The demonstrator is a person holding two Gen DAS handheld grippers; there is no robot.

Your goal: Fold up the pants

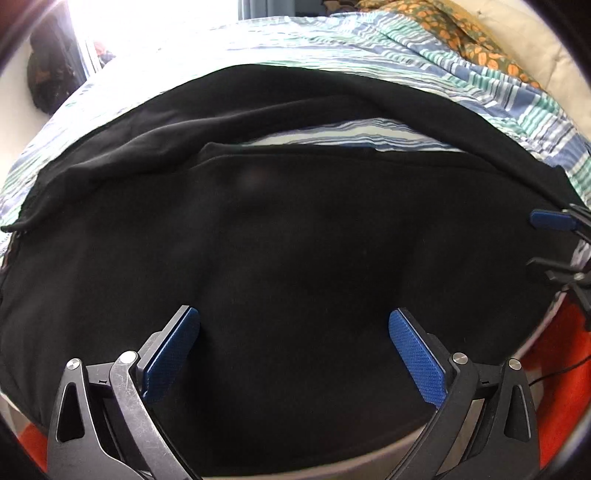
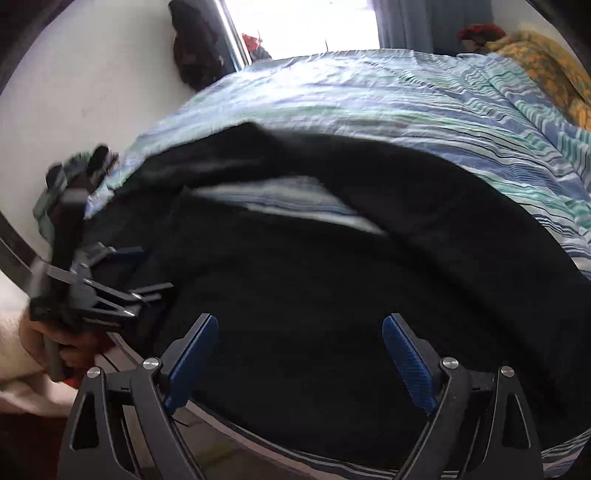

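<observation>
- Pants (image 1: 295,240) are lying spread across the striped bedsheet (image 1: 332,48), near the bed's front edge, black fabric filling most of both wrist views.
- One layer is already sitting doubled over: a strip of sheet is showing through between the near mass and a far band of black cloth (image 1: 258,99), so at least one fold looks made, though loosely.
- Far band is running wrinkled and uneven, not lining up cleanly with the near edge; I'm judging it as a rough fold still needing squaring.
- Left gripper (image 1: 293,347) is hovering over the cloth, jaws spread wide, nothing between the pads.
- Right gripper (image 2: 299,354) is likewise standing wide apart and pinching nothing; right wrist view is blurring, so fine edges there are hard to read.
- A hand (image 2: 55,343) is gripping the left tool's handle at the bed's edge.
- Remaining, by my estimate: re-grasping an end, bringing it over for the next fold, then flattening. Roughly mid-task.
- Orange patterned pillow (image 1: 461,33) is sitting well apart, not interfering.
</observation>
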